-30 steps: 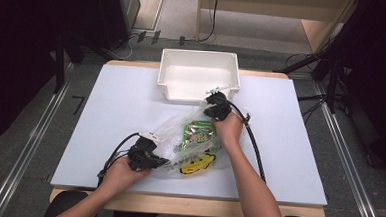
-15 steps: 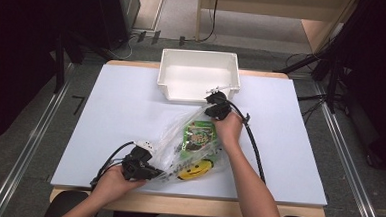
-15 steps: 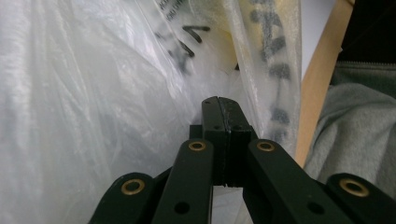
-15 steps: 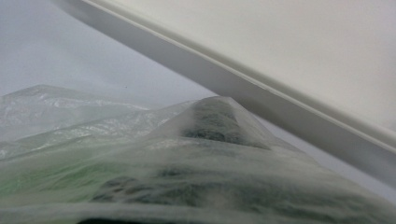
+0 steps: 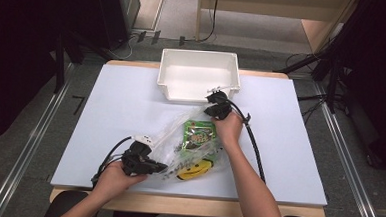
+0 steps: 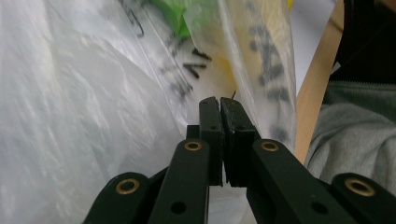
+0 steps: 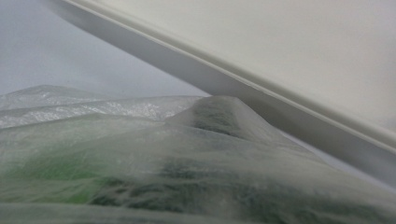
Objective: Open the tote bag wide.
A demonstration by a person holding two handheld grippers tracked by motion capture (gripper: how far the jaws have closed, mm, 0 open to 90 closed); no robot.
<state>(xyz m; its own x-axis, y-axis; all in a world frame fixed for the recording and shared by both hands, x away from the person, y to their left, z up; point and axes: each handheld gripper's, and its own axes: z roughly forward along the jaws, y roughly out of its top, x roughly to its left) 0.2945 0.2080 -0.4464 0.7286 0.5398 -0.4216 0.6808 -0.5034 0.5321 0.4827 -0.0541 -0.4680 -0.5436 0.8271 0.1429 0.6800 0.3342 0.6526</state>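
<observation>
A clear plastic bag (image 5: 189,143) holding a green packet (image 5: 199,134) and a yellow item (image 5: 192,172) is seen lying on the white table (image 5: 106,109) in the lower middle of the high view, just below the white bin (image 5: 197,81). The left gripper (image 5: 153,165), at the lower left of the bag, is seen with its jaws pressed together on the bag's film, as the left gripper view shows. The right gripper (image 5: 216,102), at the bag's upper right corner near the bin's front wall, is closed, and the film is draped across its own view; whether the bag is pinched there cannot be told.

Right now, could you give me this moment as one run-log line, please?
left gripper: shut on clear plastic bag | right gripper: shut on bag | white bin: behind
</observation>
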